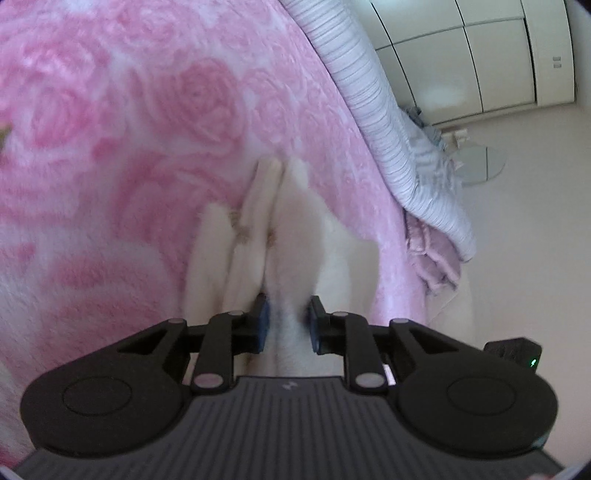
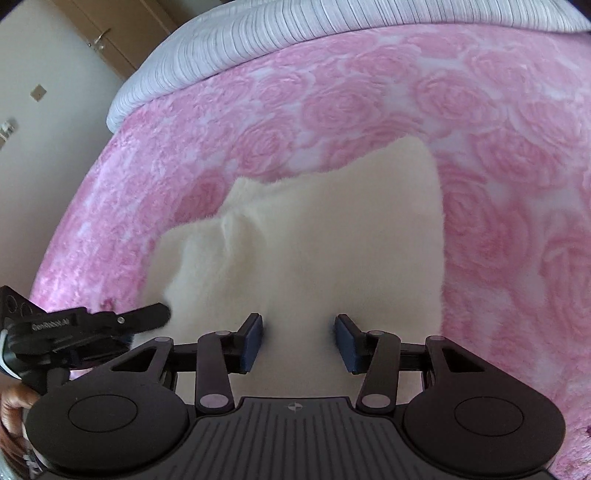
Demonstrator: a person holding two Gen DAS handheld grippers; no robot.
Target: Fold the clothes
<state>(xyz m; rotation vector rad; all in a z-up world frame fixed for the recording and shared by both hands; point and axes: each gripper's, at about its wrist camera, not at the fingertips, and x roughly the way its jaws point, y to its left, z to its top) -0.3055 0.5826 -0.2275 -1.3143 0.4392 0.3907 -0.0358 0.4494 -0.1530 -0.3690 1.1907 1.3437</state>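
Pink rose-patterned bedding [image 2: 369, 96] covers a bed, with a grey striped cover [image 2: 258, 33] along its far edge and cream cupboard doors [image 1: 461, 59] beyond. No containers are seen.

On the bedding, a cream fluffy garment [image 2: 332, 229] is spread flat in the right wrist view, its left portion raised in soft folds. In the left wrist view, bunched folds of the same garment are seen running away from the left gripper [image 1: 288, 321], whose jaws are set narrow and closed on the fabric; the blue pads [image 1: 263, 321] are pressed against it on both sides.

The right gripper [image 2: 298, 341] is held tilted steeply down over the near part of the garment, jaws about half apart; whether the fabric is pinched cannot be told. The left gripper is also seen at the left edge of the right wrist view, its tip at the garment's lifted edge.
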